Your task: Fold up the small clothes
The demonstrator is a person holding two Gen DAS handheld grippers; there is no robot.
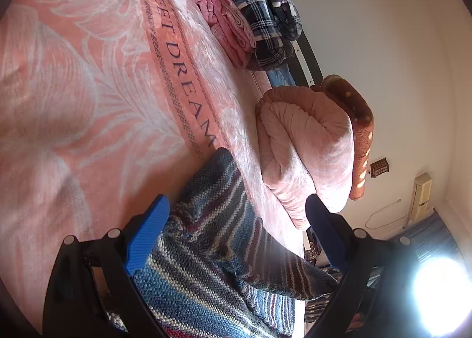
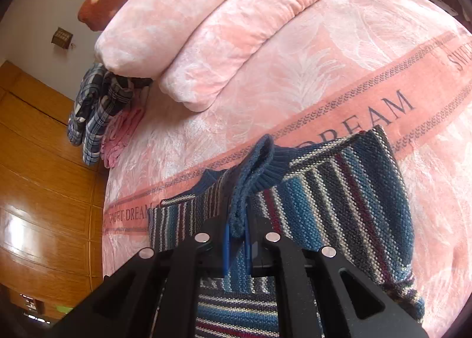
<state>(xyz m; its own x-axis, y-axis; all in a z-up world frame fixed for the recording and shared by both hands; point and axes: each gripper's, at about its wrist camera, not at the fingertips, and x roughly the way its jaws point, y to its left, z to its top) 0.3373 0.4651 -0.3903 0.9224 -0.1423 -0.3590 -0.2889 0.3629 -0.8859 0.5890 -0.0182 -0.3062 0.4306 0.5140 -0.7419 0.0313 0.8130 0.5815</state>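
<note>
Over the bedspread (image 2: 295, 72), right hand-held gripper (image 2: 237, 237) pinches sweater (image 2: 339, 190).

Both 2 wrist views sit low and close over the bed (image 1: 88, 87), looking along their fingers. Each shares the striped sweater (image 1: 212, 249), the folded pink blanket (image 2: 206, 28) and the plaid pile (image 2: 94, 108).

So the sweater (image 2: 339, 190) is lying on the bed (image 2: 295, 78), across the lettered band (image 2: 383, 113) that runs the length of the blanket. The right gripper (image 2: 237, 249) is pinched on its ribbed collar (image 2: 253, 172); the left gripper (image 1: 236, 237) sits over it, fingers (image 1: 147, 237) spread either side. A folded blanket (image 1: 309, 155) lies beyond the sweater along the bed's wall-side edge, a pillow (image 1: 357, 119) between it and the wall. A pile of clothes (image 1: 250, 19) sits further along that edge.
</note>
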